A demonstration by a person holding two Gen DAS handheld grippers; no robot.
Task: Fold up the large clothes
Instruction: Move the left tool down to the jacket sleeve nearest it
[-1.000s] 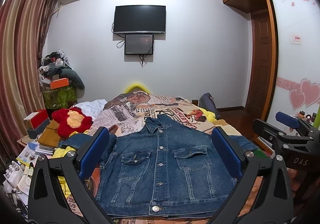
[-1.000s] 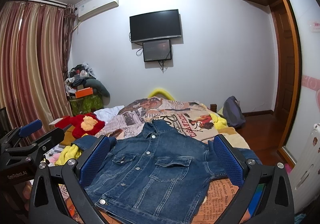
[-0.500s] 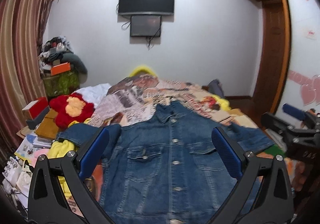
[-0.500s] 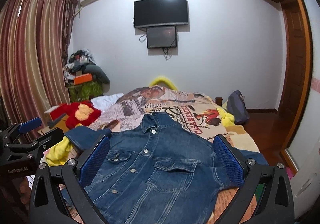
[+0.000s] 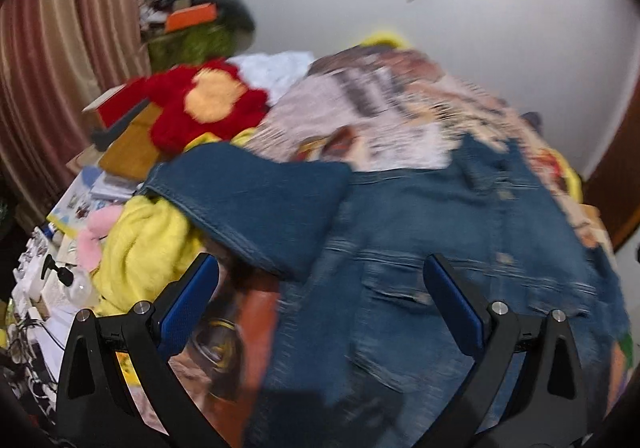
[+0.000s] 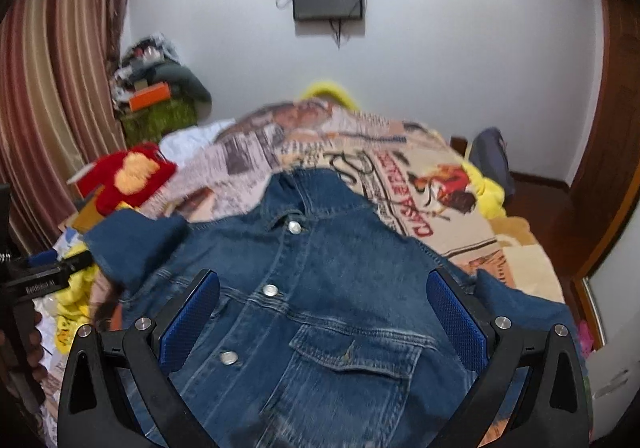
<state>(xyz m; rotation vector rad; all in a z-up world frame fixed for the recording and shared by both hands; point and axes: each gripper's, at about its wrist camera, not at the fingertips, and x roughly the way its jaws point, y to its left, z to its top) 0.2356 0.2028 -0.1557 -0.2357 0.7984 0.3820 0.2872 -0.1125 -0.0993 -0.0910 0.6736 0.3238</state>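
Denim jacket [image 6: 320, 308] lying buttoned-up flat on the bed [image 6: 460, 208], filling lower centre | left gripper [image 5: 320, 312] and right gripper [image 6: 324, 324] now dipping closer than a second ago, jaws apart, empty | left sleeve [image 5: 256, 204] looking like the first fold.
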